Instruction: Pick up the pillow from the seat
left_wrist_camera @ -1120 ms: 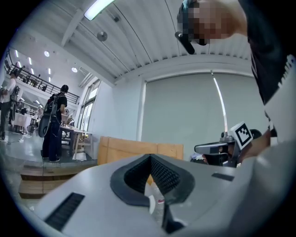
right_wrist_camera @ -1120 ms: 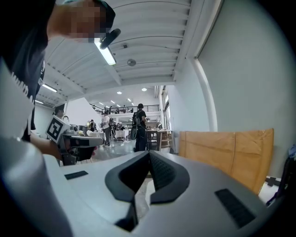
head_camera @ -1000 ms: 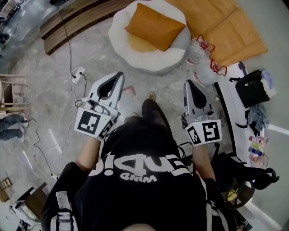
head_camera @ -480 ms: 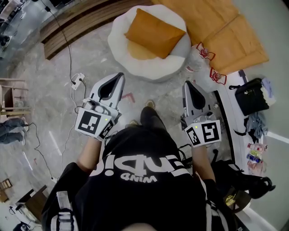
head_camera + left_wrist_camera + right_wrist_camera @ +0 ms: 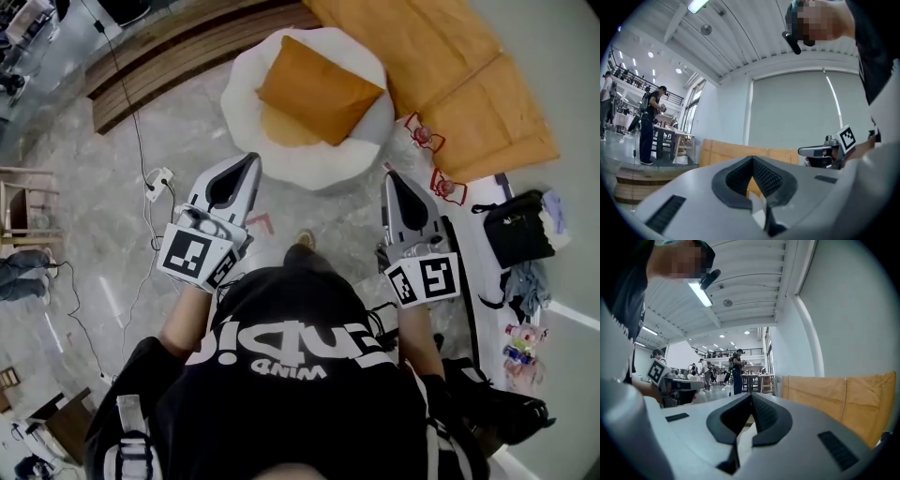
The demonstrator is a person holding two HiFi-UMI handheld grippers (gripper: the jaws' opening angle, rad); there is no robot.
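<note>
An orange pillow (image 5: 317, 87) lies on a round white seat (image 5: 370, 120) at the top of the head view. My left gripper (image 5: 251, 160) points toward the seat's near left rim, its jaws shut and empty. My right gripper (image 5: 388, 175) is level with it on the right, a short way from the seat's near right rim, also shut with nothing held. In the left gripper view the shut tips (image 5: 752, 159) point level at a window blind. The right gripper view shows its shut tips (image 5: 751, 395) the same way, aimed over a hall. The pillow shows in neither gripper view.
Large orange cushions (image 5: 473, 89) lie on the floor right of the seat. Two tied clear bags (image 5: 434, 159) sit between seat and cushions. A white power strip with cable (image 5: 158, 178) lies left. A wooden step (image 5: 178, 52) runs behind. A black bag (image 5: 516, 228) rests right. People (image 5: 736, 369) stand far off.
The seat and pillow have drawn slightly closer to both grippers as the person steps forward. Both grippers stay shut and in the same pose.
</note>
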